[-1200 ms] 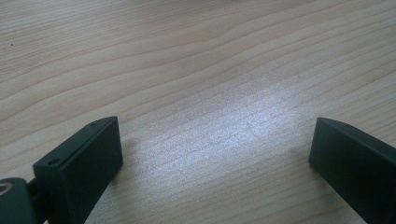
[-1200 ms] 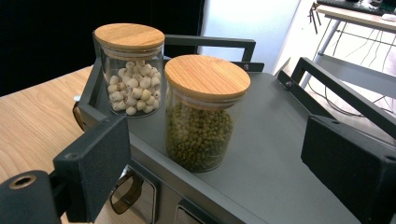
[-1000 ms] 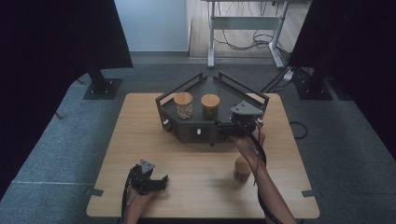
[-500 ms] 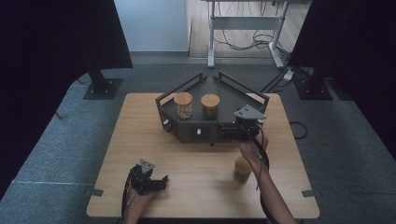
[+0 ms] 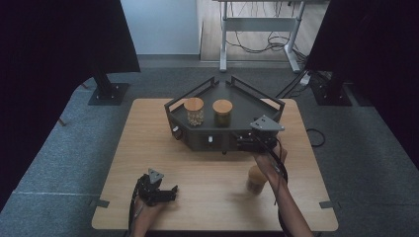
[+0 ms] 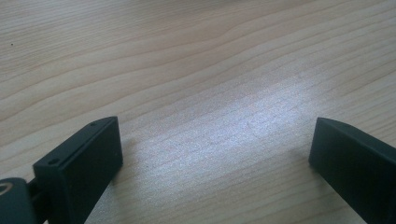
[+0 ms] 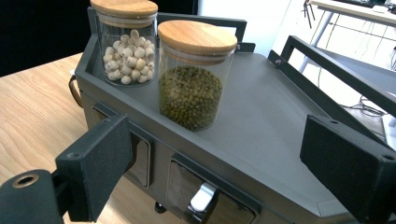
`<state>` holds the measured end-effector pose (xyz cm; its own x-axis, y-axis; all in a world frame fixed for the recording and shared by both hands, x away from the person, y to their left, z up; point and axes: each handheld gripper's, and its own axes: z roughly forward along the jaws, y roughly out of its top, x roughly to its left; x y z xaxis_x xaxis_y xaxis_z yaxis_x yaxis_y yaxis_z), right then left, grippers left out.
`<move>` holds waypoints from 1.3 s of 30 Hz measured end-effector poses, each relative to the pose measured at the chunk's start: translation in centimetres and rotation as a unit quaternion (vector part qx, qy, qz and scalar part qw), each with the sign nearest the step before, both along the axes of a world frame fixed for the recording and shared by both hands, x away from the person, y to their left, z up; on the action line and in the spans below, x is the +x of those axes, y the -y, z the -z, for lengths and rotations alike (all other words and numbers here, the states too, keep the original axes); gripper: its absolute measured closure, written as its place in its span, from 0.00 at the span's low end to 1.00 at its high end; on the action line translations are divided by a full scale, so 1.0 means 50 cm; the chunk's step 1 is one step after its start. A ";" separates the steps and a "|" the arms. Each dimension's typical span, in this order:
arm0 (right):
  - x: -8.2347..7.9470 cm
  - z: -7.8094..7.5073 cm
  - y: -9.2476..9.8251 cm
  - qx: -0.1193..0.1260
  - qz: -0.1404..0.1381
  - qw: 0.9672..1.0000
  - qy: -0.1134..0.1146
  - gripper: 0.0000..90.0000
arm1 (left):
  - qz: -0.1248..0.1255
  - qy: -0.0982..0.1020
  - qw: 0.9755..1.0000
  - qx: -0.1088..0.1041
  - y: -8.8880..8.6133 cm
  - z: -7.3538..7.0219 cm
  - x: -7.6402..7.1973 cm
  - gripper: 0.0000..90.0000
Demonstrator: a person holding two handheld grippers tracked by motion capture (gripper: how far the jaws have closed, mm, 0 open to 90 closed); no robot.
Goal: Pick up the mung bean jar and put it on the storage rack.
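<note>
High view: the right gripper [image 5: 247,143] hovers at the front edge of the dark rack [image 5: 257,106], forearm stretched forward; the left gripper [image 5: 165,193] rests on the table [image 5: 148,133]. Left gripper view: jaws wide apart, empty. Right gripper view: jaws spread, empty, facing the green-bean jar [image 7: 196,74] standing upright on the rack.

Both grippers are black; the left gripper [image 5: 170,193] and right gripper [image 5: 237,143] carry grey three-cornered plates and trail black cables.

Dark grey rack [image 7: 261,121]; seemingly green beans jar [image 7: 194,77].
</note>
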<state>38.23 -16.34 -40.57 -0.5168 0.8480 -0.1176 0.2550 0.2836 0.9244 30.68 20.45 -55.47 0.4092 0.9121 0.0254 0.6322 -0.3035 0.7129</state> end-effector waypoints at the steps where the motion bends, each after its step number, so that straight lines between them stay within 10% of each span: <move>1: -0.001 0.001 0.001 0.000 0.000 1.000 0.000 0.09 | 0.000 0.000 1.000 0.000 0.000 0.000 0.000 0.03; 39: -0.041 0.031 0.048 0.009 0.017 1.000 -0.003 0.09 | 0.000 0.001 1.000 0.001 0.000 0.000 0.000 0.03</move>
